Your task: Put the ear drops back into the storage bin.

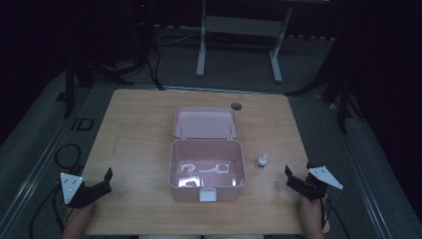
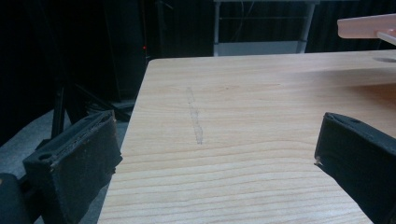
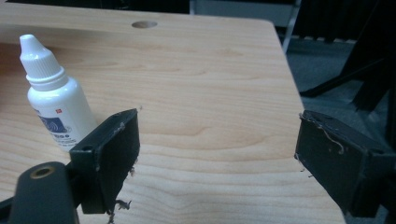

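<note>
In the middle of the wooden surface [image 1: 144, 149] sits a pink box [image 1: 207, 172] with its lid [image 1: 205, 122] thrown back flat toward the far side, so the tub lies open from above and ready to take something in. Just to the right of the box, upright and apart from its wall, stands a small white dropper bottle [image 1: 262, 160] with a pointed cap, placed where the nearer hand can get at it. The right gripper [image 1: 294, 180] rests at the near right corner with its jaws spread wide and empty; in the right gripper view the bottle [image 3: 55, 98] stands a little beyond and to the left of the gap, so the hand would probably need to swing left before it could close on it. The left gripper [image 1: 105, 180] waits at the near left edge, also wide apart and holding nothing, well away from the box, likely kept back to leave the other hand room. Pale marks show on the floor of the tub, though in this dim light they may be glare rather than contents.
</note>
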The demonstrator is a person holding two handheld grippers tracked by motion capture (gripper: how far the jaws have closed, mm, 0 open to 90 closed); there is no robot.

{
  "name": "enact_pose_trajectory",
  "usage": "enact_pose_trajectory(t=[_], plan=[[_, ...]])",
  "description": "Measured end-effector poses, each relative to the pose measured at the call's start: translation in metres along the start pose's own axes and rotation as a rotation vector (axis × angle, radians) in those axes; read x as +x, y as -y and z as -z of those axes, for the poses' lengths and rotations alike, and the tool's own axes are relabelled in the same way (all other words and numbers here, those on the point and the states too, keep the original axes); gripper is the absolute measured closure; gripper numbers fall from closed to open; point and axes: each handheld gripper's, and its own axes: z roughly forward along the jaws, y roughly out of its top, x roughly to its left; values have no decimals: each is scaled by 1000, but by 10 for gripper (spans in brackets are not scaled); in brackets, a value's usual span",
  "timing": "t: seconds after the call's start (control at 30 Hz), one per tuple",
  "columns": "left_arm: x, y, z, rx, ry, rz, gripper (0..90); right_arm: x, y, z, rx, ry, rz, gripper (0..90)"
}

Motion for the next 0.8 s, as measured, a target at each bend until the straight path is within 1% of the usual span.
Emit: enact_pose_trajectory(t=[0.03,0.07,0.1,0.13,0.2,0.27,0.3,0.37,0.4,0.43,0.47,0.5,0.53,0.57,0.6,0.63,0.7,0.73,0.77,0.8], plan=[[0,0,0,0,0,0,3,-2,-1,-2,51,-11,-9,134],[0,0,0,0,0,0,4,-2,-1,-2,51,-11,-9,134],[0,0,0,-1,1,0,3,-5,-3,-4,115,-60,-32,135],[0,0,0,-1,2,0,3,-5,-3,-4,115,-60,-32,135],[0,0,0,-1,2,0,3,-6,-4,-6,151,-98,-33,132],[0,0,0,-1,2,0,4,-4,-5,-8,191,-126,-10,120],[0,0,0,-1,3,0,3,-4,-5,-8,205,-127,-6,118],[0,0,0,-2,4,-1,3,-3,-7,-9,243,-119,27,118],[0,0,0,-2,4,-1,3,-3,-7,-9,243,-119,27,118],[0,0,0,-3,4,0,3,-3,-7,-10,259,-126,25,118],[0,0,0,-2,4,-1,3,-3,-8,-10,284,-144,19,118],[0,0,0,-2,4,-1,4,-2,-9,-10,315,-161,32,117],[0,0,0,-2,5,-1,3,-1,-10,-10,327,-169,36,117],[0,0,0,-2,5,-1,3,-1,-10,-10,327,-169,36,117],[0,0,0,-2,5,-1,3,0,-11,-10,339,-163,45,118],[0,0,0,-3,6,-1,3,2,-14,-9,377,-169,64,118],[0,0,0,-3,7,-1,3,3,-15,-9,384,-168,70,124],[0,0,0,-3,7,-1,3,4,-17,-9,405,-164,80,127],[0,0,0,-3,8,-1,3,5,-19,-9,428,-177,86,127],[0,0,0,-3,8,-1,3,6,-21,-9,459,-192,83,127]])
